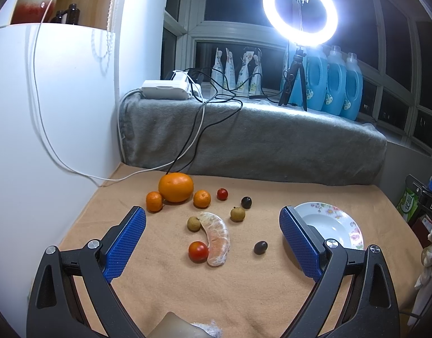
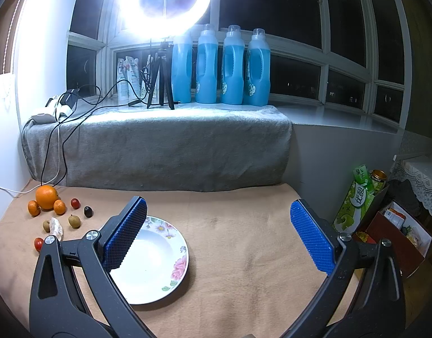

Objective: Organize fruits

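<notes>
Loose fruit lies on the tan cloth: a big orange [image 1: 176,187], two small mandarins [image 1: 154,201] [image 1: 202,198], a peeled citrus segment [image 1: 217,238], two cherry tomatoes [image 1: 198,251] [image 1: 222,194], two longans [image 1: 194,223] [image 1: 237,214] and two dark fruits [image 1: 260,247] [image 1: 246,202]. My left gripper [image 1: 213,242] hovers open above the segment and tomato, nothing between its fingers. An empty floral plate [image 2: 159,270] lies to the right, under the left finger of my open right gripper [image 2: 218,236]. From the right wrist view the fruit group [image 2: 46,197] is far left.
A grey-blanketed ledge [image 1: 244,140] runs behind the cloth with a ring light on a tripod [image 1: 299,14], blue detergent bottles [image 2: 233,67], a power strip [image 1: 168,87] and cables trailing down. A white wall stands left. Boxes and a green carton [image 2: 359,200] crowd the right edge.
</notes>
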